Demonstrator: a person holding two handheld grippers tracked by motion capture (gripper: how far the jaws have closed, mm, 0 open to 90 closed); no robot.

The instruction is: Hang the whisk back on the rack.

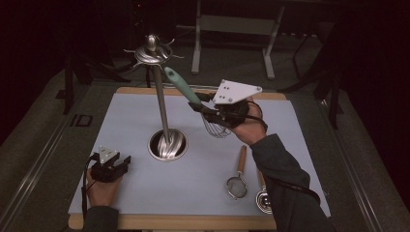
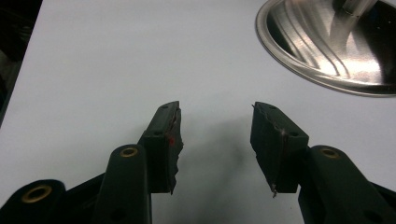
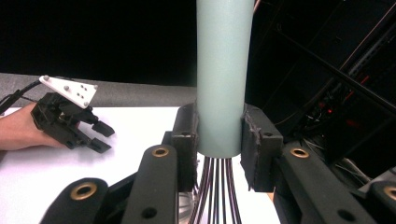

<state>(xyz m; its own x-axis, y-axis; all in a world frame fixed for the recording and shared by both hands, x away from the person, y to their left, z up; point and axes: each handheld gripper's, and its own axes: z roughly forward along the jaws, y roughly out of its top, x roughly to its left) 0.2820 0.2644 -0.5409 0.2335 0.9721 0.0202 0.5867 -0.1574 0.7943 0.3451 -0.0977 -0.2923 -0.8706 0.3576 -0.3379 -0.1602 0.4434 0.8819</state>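
Whisk (image 3: 220, 70): handle top cut off by the right gripper view's upper edge; wires run out at the bottom edge.
Stand base (image 2: 327, 46): cropped top and right in the left gripper view.
Ladle (image 1: 263, 195): handle hidden behind the sleeve (image 1: 285, 183).
Strainer (image 1: 237, 186): mesh too small to resolve.

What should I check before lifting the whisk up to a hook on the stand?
1. Grip: the right gripper has its jaws clamped on the whisk at the bottom of its green handle, just above the wires: ok.
2. Handle end near the stand's hooks: close beside the pole, below the hooks: ok.
3. Hanging loop on the handle end: cannot tell.
4. Free hook: cannot tell.
5. Left gripper: jaws apart with nothing between them, low over the mat, apart from the stand's base: ok.
6. Strainer lies on the mat, away from the whisk: ok.
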